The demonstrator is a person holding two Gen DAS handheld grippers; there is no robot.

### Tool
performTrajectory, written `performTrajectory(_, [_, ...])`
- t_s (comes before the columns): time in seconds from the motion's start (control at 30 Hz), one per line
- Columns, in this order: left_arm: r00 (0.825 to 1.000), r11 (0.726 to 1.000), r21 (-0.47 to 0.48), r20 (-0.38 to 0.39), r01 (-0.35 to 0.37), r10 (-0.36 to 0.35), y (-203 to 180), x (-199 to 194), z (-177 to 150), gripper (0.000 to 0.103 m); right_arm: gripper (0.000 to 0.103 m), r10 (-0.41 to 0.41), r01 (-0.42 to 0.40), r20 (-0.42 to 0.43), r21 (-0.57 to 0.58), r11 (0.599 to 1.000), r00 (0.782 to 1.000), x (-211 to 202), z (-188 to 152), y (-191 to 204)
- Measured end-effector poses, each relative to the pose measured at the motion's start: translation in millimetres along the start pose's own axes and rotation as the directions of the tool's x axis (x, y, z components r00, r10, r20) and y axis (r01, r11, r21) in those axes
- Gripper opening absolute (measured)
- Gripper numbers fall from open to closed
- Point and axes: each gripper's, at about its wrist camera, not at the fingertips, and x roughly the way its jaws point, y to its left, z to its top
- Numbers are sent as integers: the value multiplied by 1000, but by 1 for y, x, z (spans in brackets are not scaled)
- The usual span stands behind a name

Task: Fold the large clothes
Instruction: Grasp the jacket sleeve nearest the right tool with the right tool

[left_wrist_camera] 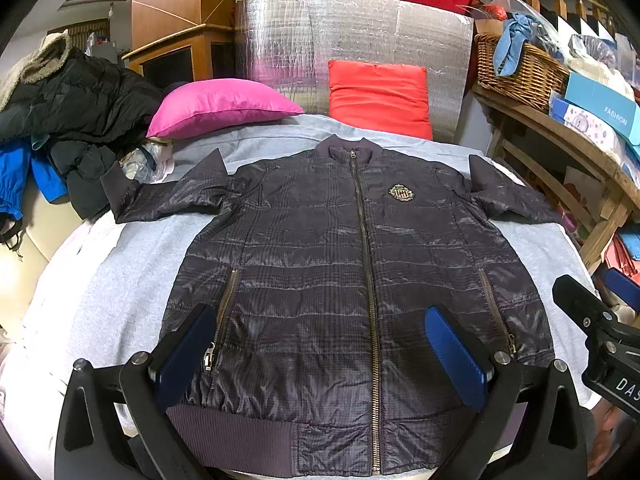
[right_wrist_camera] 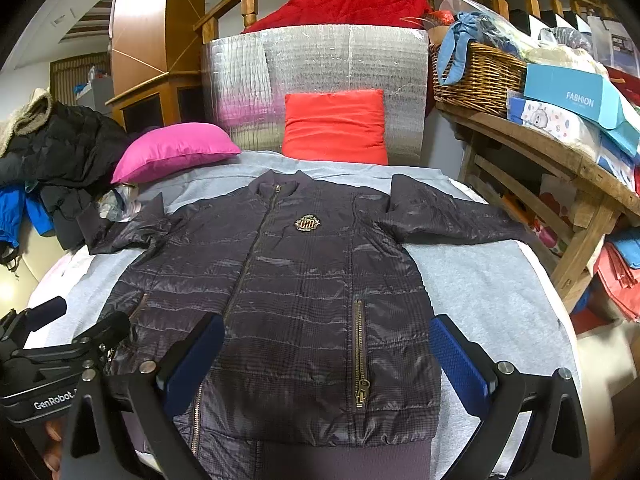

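Since the dark quilted jacket (left_wrist_camera: 340, 264) lies flat, zipped and face up at mid-frame on the grey sheet (left_wrist_camera: 132, 264), folding looks unstarted; next comes taking a sleeve inward. Left gripper (left_wrist_camera: 320, 356) and right gripper (right_wrist_camera: 328, 364) hover released above its ribbed hem.

A dark quilted jacket (right_wrist_camera: 296, 280) lies flat, zipped, on a grey sheet (right_wrist_camera: 480, 280), sleeves spread toward 9 and 3 o'clock. The right tool (right_wrist_camera: 326, 364) hovers over its hem at 6 o'clock, blue pads (right_wrist_camera: 460, 364) wide apart. The left tool (right_wrist_camera: 44, 344) shows at 8 o'clock. A red cushion (right_wrist_camera: 334, 126) stands at 12 o'clock.
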Motion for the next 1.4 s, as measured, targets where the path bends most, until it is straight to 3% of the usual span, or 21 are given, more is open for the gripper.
performTrajectory(0.23, [998, 1000, 10, -62, -27, 27, 1, 30, -6, 103, 103, 28, -25, -68, 49, 998, 997, 22, -10, -26])
performTrajectory(0.53, [982, 995, 73, -172, -61, 73, -10, 98, -4, 103, 103, 45, 0, -166, 263, 965, 985, 78, -9, -133])
performTrajectory(0.63, [979, 993, 96, -185, -67, 83, -15, 117, 3, 103, 103, 100, -29, -152, 411, 911, 983, 106, 4, -188])
performTrajectory(0.73, [975, 991, 107, -200, -79, 99, -17, 141, 12, 103, 103, 183, -82, -109, 601, 795, 977, 143, 13, -249])
performTrajectory(0.8, [971, 990, 108, -215, -86, 108, -16, 156, 15, 103, 103, 229, -121, -52, 723, 680, 972, 174, 16, -291])
performTrajectory(0.9, [959, 990, 114, -259, -83, 111, -15, 180, 7, 103, 103, 231, -130, 1, 830, 543, 973, 215, 18, -339])
performTrajectory(0.93, [957, 991, 111, -272, -72, 100, -14, 186, 2, 103, 103, 224, -120, 3, 850, 512, 975, 227, 18, -349])
performTrajectory(1.0, [969, 997, 69, -240, -44, 59, -8, 186, -4, 103, 100, 221, -113, 16, 893, 436, 975, 252, 17, -372])
performTrajectory(1.07, [971, 1000, -2, -239, -7, 6, 3, 185, -9, 103, 97, 216, -121, 38, 914, 387, 976, 268, 19, -386])
performTrajectory(1.13, [973, 999, -38, -228, 28, -36, 10, 182, -15, 103, 93, 192, -119, 50, 921, 371, 980, 278, 26, -397])
performTrajectory(1.23, [977, 999, -8, -208, 41, -42, 8, 178, -20, 103, 92, 164, -95, 38, 929, 359, 986, 293, 34, -407])
performTrajectory(1.33, [977, 999, -10, -209, 51, -52, 8, 176, -23, 103, 88, 160, -70, 9, 921, 382, 987, 310, 51, -410])
performTrajectory(1.37, [976, 998, -12, -210, 54, -55, 10, 174, -23, 103, 74, 162, -57, -8, 918, 393, 987, 317, 54, -411])
performTrajectory(1.4, [976, 998, -13, -211, 56, -58, 11, 174, -22, 103, 47, 165, -19, -54, 911, 412, 985, 325, 60, -410])
